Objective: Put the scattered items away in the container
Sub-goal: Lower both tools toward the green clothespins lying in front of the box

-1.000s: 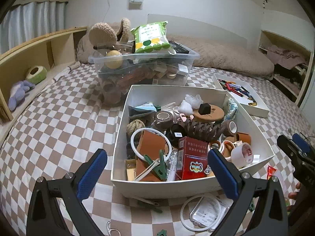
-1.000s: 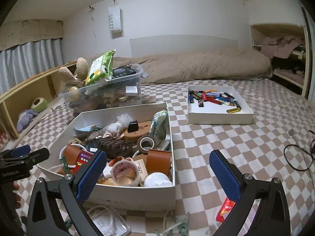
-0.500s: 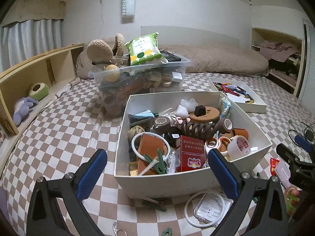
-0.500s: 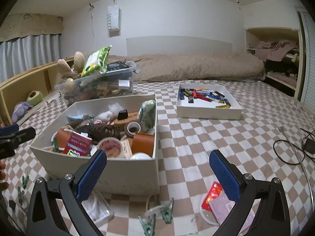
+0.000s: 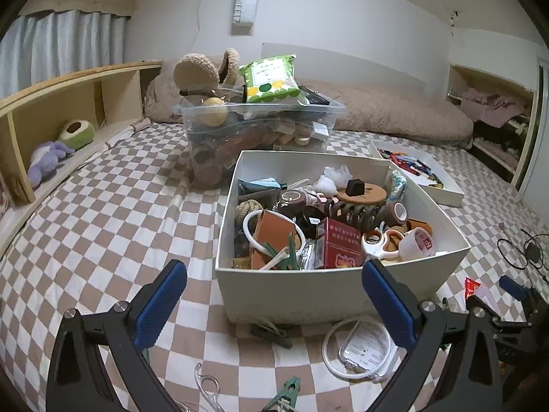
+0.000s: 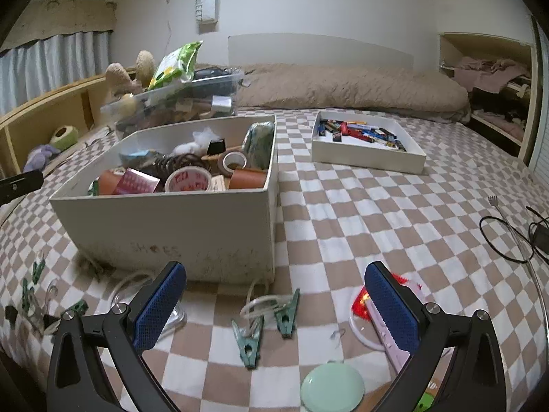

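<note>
Lowered since the earlier frame, both grippers, left (image 5: 274, 304) and right (image 6: 274, 304), hover level, jaws apart and empty, before the white box (image 6: 178, 226) and green clips (image 6: 264, 326).

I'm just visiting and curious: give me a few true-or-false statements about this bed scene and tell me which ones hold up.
1. Both hand-held grippers, left and right, are open and empty. True.
2. The big white box is empty. False: it is full of tape rolls, a red packet and other odds and ends.
3. Two green clothespins lie on the checkered bedspread in front of the box. True.
4. The clear plastic bin sits inside the white box. False: it stands behind it on the bed.
</note>
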### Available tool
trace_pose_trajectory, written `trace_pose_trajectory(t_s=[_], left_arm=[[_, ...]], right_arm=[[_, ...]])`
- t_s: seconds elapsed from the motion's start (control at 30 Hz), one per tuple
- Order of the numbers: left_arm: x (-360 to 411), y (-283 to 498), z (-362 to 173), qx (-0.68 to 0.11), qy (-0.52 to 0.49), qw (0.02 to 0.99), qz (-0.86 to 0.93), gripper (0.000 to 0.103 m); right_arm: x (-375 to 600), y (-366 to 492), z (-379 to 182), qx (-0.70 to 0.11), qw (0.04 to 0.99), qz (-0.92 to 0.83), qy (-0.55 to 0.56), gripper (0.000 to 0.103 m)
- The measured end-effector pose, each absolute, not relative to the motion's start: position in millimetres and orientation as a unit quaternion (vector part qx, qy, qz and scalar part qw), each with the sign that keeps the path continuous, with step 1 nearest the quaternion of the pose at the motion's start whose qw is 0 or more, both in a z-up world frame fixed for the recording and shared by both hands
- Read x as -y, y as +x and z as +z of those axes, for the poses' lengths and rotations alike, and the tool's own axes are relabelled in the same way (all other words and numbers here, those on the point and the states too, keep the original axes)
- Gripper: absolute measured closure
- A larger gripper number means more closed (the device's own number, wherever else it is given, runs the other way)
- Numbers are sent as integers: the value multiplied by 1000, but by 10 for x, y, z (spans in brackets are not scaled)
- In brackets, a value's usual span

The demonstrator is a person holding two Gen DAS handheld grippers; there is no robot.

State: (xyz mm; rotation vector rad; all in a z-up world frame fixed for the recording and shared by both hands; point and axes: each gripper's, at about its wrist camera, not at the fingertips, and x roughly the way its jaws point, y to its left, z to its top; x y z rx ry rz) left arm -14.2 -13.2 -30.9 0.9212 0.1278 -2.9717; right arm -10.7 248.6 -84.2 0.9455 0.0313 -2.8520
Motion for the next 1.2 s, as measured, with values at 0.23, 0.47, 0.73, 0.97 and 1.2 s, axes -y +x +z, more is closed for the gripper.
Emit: trace_pose_trajectory(t_s=[0.23, 0.47, 0.73, 0.97, 1.2], left_arm=[[153, -29, -502, -39, 312, 0, -949, 0], [183, 33, -724, -52, 347, 5, -936, 0], [59, 42, -949, -35, 396, -11, -917, 0], [-19, 10, -1196, -39, 443, -36, -895, 0], [-18, -29, -1373, -58, 481, -42, -874, 0]], right_arm=[[-2421, -23, -912, -23, 76, -941, 328, 0], [-2423, 3, -989, -29, 73, -934, 350, 0], [-2415, -2, -1087, -35, 80, -924, 373, 0], [-2353, 5, -1146, -45, 101, -915, 387, 0], [-2307, 5, -1207, -45, 119, -906, 404, 0]])
